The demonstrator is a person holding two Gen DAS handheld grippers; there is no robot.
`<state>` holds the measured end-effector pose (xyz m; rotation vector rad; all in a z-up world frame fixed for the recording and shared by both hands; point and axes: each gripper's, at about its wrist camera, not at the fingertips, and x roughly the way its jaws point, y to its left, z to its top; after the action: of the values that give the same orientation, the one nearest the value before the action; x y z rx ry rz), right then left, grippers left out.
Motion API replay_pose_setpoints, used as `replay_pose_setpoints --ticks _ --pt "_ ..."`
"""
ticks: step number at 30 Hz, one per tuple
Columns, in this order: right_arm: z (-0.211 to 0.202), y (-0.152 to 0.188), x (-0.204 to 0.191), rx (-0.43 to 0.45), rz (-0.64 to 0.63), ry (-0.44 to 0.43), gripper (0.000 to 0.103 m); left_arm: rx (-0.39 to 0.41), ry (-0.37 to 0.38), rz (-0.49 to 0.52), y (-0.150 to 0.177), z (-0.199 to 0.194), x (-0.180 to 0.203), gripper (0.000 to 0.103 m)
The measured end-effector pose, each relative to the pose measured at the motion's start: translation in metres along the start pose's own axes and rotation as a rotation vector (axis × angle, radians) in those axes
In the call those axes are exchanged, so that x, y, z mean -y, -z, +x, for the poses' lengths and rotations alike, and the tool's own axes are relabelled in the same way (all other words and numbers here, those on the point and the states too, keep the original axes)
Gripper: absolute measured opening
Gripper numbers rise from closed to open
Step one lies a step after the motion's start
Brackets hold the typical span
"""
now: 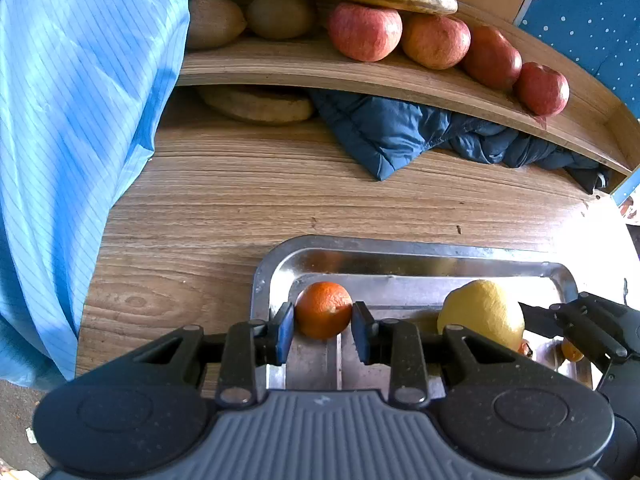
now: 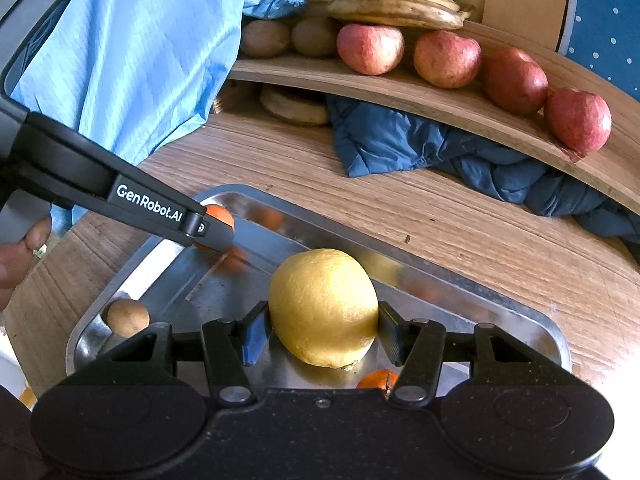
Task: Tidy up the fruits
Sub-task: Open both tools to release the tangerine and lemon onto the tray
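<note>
Tangerine sits clamped in the left hand-held gripper, lemon in the right hand-held gripper, over the tray on the counter.

wooden table, metal tray, jacket

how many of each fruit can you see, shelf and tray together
apples: 4
bananas: at least 3, one bunch
kiwis: 3, one of them in the tray
tangerines: 2
lemon: 1
total: about 13
</note>
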<state>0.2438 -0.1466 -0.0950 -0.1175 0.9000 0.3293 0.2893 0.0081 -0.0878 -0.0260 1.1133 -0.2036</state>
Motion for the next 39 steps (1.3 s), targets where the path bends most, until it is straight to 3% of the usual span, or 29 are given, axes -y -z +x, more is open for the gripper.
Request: replay_pose_setpoints --ticks 7,20,29,39 --pt "-0.003 0.0 0.0 0.011 0.012 0.016 0.059 0.008 -0.005 -0.005 0.001 -0.002 -0.001 0.035" --pt "-0.011 -0.001 0.001 0.033 0.031 0.064 0.067 0.034 -0.013 -0.009 0.002 -0.013 -0.004 0.056" --pt "-0.02 0.0 0.001 0.053 0.037 0.08 0.08 0.063 -0.024 -0.007 0.003 -0.023 -0.001 0.077" --pt "-0.033 0.003 0.007 0.084 0.064 0.121 0.089 0.097 -0.048 -0.021 0.006 -0.036 0.0 0.089"
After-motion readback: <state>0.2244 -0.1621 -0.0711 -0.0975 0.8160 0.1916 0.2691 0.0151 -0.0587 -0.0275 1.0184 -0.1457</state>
